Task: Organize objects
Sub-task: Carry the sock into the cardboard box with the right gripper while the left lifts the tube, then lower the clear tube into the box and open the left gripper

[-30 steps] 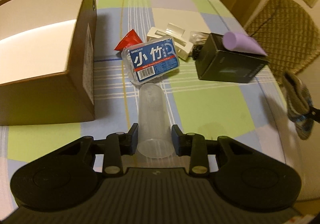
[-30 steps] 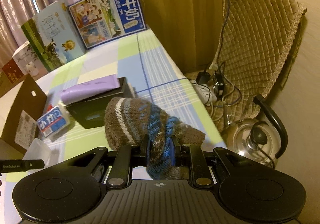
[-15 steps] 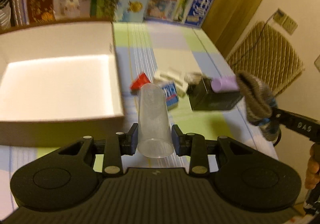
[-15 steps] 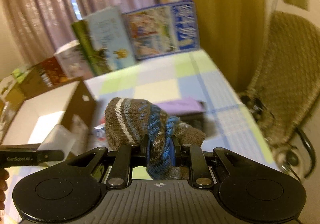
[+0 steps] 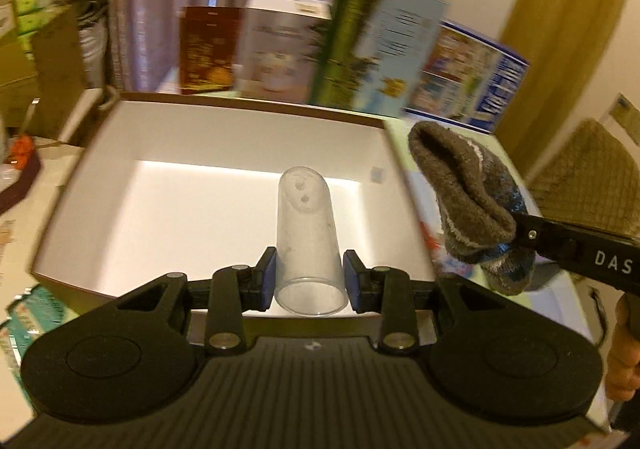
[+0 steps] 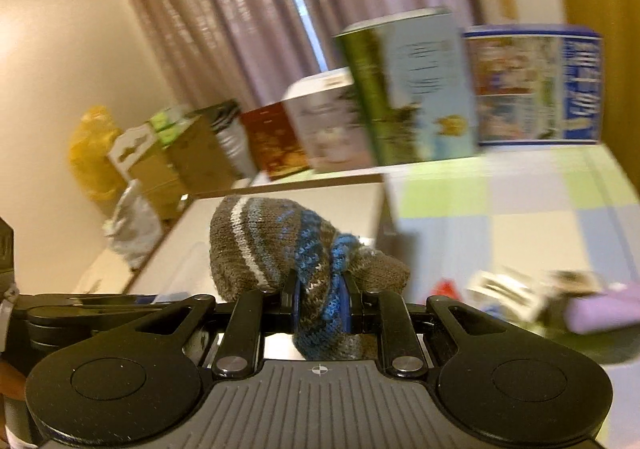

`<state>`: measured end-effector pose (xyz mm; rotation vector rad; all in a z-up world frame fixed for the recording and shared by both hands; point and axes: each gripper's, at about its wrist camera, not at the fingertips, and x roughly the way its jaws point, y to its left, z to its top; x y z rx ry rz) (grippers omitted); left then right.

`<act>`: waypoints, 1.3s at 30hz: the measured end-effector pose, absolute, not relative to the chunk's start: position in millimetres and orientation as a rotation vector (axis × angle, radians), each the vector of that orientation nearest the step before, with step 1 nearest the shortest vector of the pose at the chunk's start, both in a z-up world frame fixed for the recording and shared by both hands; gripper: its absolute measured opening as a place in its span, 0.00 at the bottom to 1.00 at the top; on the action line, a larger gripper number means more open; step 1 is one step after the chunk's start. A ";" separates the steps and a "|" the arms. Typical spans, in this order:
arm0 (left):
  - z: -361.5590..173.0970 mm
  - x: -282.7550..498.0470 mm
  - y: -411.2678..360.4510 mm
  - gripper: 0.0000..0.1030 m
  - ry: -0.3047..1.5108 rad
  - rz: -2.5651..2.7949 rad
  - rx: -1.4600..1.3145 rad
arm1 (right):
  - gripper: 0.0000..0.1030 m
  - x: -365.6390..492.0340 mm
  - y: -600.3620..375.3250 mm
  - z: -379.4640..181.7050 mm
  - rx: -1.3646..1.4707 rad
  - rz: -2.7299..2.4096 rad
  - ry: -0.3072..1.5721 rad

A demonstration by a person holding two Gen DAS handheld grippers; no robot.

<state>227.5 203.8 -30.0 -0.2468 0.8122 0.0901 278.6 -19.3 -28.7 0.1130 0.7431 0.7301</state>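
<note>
My left gripper (image 5: 309,277) is shut on a clear plastic cup (image 5: 306,237) and holds it above the open cardboard box (image 5: 224,209), whose white inside is bare. My right gripper (image 6: 320,303) is shut on a grey and blue knitted sock (image 6: 280,245). In the left wrist view the sock (image 5: 464,201) hangs at the box's right edge, at the tip of the right gripper (image 5: 524,235). In the right wrist view the box (image 6: 288,205) lies straight ahead beyond the sock.
Several printed cartons (image 5: 376,41) stand along the table's far edge behind the box. A purple tube (image 6: 600,309), a red packet (image 6: 444,287) and other small items lie blurred on the checked cloth (image 6: 520,209) at right. A quilted chair (image 5: 592,177) stands beside the table.
Both grippers have risen and swung left from the clutter to the box. The cup now hangs over the box's inside, and the sock has come to the box's right edge.
</note>
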 end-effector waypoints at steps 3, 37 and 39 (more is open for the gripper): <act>-34.5 233.1 229.7 0.28 0.824 0.140 -0.235 | 0.15 286.8 13.6 -35.1 0.096 0.765 0.762; -104.8 279.4 314.1 0.47 0.983 0.199 -0.189 | 0.62 307.4 93.1 -104.8 -0.136 0.683 0.840; -101.2 276.0 312.9 0.51 0.990 0.198 -0.201 | 0.62 303.5 91.7 -102.5 -0.137 0.685 0.836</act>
